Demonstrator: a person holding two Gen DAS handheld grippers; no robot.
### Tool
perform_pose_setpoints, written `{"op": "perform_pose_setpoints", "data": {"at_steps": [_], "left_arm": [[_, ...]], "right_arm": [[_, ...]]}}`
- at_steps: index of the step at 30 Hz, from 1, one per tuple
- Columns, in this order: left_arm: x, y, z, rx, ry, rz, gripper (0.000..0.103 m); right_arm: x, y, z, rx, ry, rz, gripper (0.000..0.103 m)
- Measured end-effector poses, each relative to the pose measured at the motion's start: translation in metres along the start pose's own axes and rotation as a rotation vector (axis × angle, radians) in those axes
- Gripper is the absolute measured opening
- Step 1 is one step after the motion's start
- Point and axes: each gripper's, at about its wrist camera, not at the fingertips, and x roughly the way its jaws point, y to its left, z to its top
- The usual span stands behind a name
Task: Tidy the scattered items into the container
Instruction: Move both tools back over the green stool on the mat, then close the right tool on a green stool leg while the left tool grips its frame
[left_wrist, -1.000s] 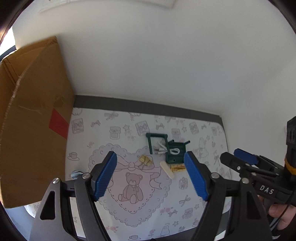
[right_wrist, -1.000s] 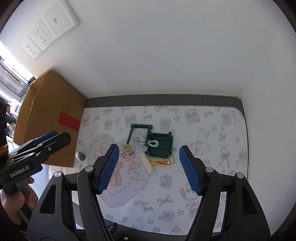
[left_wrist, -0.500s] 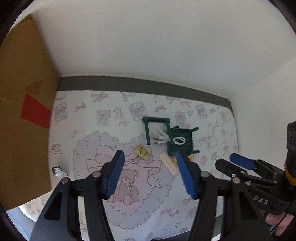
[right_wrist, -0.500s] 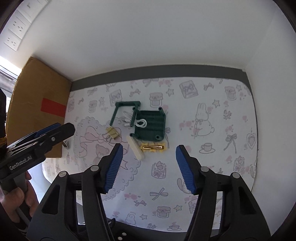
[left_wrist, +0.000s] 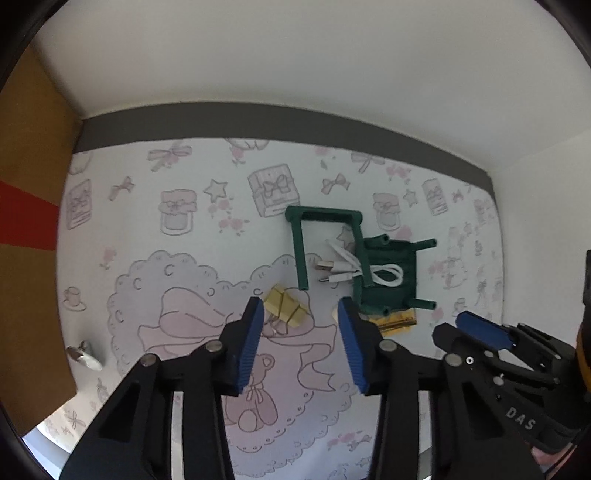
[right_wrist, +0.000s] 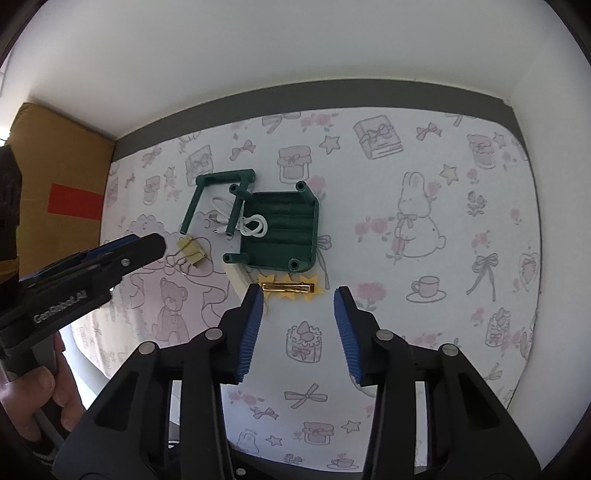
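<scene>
A cardboard box (left_wrist: 29, 229) with a red label (right_wrist: 74, 203) stands at the patterned tabletop (right_wrist: 424, 177) edge, against a white wall (left_wrist: 295, 55).

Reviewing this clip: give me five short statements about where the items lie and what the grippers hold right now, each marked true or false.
1. The white cable lies partly in the green container. True.
2. The left gripper is clamped on the yellow binder clip. False: the clip lies on the mat, and nothing is between the narrowing jaws.
3. The gold hair clip lies on the mat beside the container. True.
4. The right gripper holds the hair clip. False: its jaws, also closing in, are empty.
5. The cardboard box stands right of the container. False: it stands on the left.
</scene>
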Motion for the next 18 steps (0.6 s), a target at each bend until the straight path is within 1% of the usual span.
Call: {"op": "perform_pose_setpoints", "data": {"at_steps": [2, 5, 7, 10, 12, 14, 16, 17, 18], "left_arm": [[0.011, 0.0, 0.003, 0.002, 0.024, 0.007, 0.037], [0.022, 0.0, 0.006, 0.003, 0.045, 0.01, 0.032], [0.026, 0.0, 0.008, 0.002, 0.048, 0.009, 0.029], [0.031, 0.001, 0.011, 0.004, 0.05, 0.009, 0.026], [0.034, 0.001, 0.014, 0.002, 0.057, 0.009, 0.024], [0.036, 0.002, 0.017, 0.0, 0.06, 0.008, 0.02], [0.037, 0.003, 0.018, -0.001, 0.065, 0.002, 0.013], [0.038, 0.003, 0.018, -0.002, 0.067, -0.003, 0.012], [0.039, 0.003, 0.019, -0.002, 0.071, -0.008, 0.007]], "right_arm": [[0.006, 0.001, 0.002, -0.008, 0.011, -0.003, 0.041], [0.017, 0.002, 0.006, -0.014, 0.031, -0.002, 0.034], [0.022, 0.002, 0.008, -0.018, 0.04, -0.005, 0.032], [0.028, 0.003, 0.011, -0.024, 0.049, -0.011, 0.029], [0.031, 0.005, 0.014, -0.027, 0.052, -0.015, 0.025], [0.034, 0.006, 0.017, -0.032, 0.055, -0.011, 0.025], [0.037, 0.009, 0.021, -0.041, 0.059, -0.01, 0.023], [0.038, 0.01, 0.022, -0.047, 0.061, -0.014, 0.021], [0.039, 0.011, 0.024, -0.054, 0.064, -0.021, 0.02]]}}
